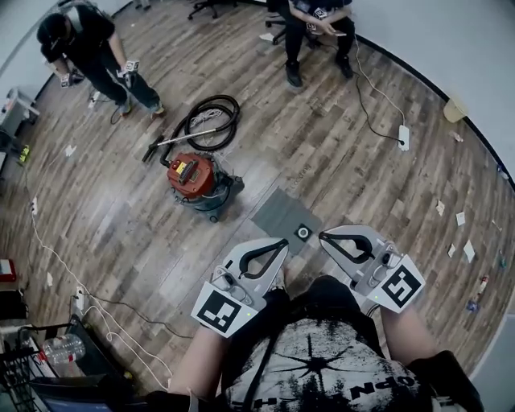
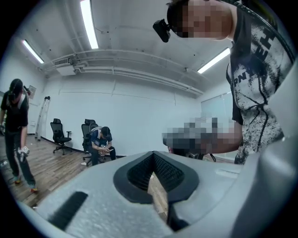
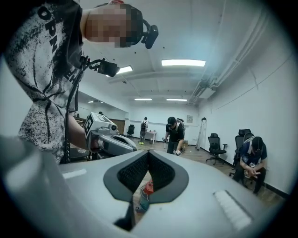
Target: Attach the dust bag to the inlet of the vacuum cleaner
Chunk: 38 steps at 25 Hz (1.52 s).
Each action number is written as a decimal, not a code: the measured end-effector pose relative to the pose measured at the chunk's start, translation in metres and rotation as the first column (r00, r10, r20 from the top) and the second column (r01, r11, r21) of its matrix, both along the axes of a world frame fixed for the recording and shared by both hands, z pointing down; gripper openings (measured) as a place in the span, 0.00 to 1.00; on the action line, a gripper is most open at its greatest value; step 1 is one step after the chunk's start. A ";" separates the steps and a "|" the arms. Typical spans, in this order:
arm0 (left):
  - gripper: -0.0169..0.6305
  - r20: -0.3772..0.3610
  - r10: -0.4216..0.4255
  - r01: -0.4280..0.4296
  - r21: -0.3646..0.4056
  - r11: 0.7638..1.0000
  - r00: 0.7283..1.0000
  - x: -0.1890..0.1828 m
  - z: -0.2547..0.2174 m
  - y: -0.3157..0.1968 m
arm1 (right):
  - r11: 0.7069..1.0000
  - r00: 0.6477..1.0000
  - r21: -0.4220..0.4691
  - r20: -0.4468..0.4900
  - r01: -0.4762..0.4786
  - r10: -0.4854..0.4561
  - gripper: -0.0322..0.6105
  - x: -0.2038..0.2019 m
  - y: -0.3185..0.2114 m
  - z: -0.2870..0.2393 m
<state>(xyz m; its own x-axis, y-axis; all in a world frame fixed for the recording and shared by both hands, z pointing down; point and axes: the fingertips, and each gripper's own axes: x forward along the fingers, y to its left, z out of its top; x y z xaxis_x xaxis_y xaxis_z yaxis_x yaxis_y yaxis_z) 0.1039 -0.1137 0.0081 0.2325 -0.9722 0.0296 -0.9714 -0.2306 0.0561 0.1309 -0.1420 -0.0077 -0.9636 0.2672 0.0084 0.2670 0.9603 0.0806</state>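
Observation:
In the head view the red vacuum cleaner (image 1: 195, 179) stands on the wooden floor, with its black hose (image 1: 211, 121) coiled behind it. A flat grey dust bag (image 1: 282, 216) with a round black collar (image 1: 303, 232) lies on the floor just ahead of me. My left gripper (image 1: 283, 242) and right gripper (image 1: 322, 235) are held level in front of my chest, above the bag's near edge. Both are shut and hold nothing. In the left gripper view the left gripper (image 2: 153, 153) points across the room. A sliver of the vacuum cleaner (image 3: 145, 193) shows under the right gripper (image 3: 148, 152).
One person stands at the far left (image 1: 88, 48) and another sits on a chair at the back (image 1: 314, 24). A white power strip (image 1: 403, 137) with its cable lies at the right. Paper scraps dot the floor at the right. A rack with a water bottle (image 1: 63, 348) stands at the lower left.

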 end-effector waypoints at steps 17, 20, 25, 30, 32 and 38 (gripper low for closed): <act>0.03 0.064 -0.215 0.224 -0.217 0.950 0.974 0.020 0.104 -0.014 | 0.980 0.961 0.016 -0.198 0.200 -0.193 0.06 0.017 -0.062 0.135; 0.03 0.061 -0.207 0.215 -0.226 0.950 0.976 0.001 0.144 -0.013 | 0.984 0.953 0.018 -0.251 0.178 -0.168 0.06 -0.001 -0.067 0.187; 0.03 0.072 -0.189 0.202 -0.244 0.949 0.979 -0.038 0.225 -0.012 | 0.989 0.930 0.015 -0.344 0.147 -0.133 0.15 -0.034 -0.090 0.298; 0.03 0.044 -0.210 0.214 -0.229 0.950 0.977 -0.060 0.328 -0.024 | 0.999 0.859 -0.012 -0.510 0.053 -0.052 0.25 -0.032 -0.142 0.482; 0.03 0.028 -0.233 0.233 -0.222 0.947 0.972 -0.070 0.376 -0.028 | 0.999 0.814 -0.047 -0.581 -0.005 -0.024 0.29 -0.025 -0.161 0.576; 0.03 0.003 -0.290 0.282 -0.240 0.929 0.957 -0.083 0.494 -0.034 | 0.991 0.631 -0.045 -0.775 -0.122 0.043 0.39 0.016 -0.192 0.836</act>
<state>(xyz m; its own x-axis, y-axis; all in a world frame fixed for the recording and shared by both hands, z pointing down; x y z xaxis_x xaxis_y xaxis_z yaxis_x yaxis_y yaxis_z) 0.0209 -0.1477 0.5022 -0.0495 -0.9637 0.2625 -0.9910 0.0800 0.1070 0.1465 -0.3337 0.8279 -0.6340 0.2250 0.7399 0.1126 0.9734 -0.1995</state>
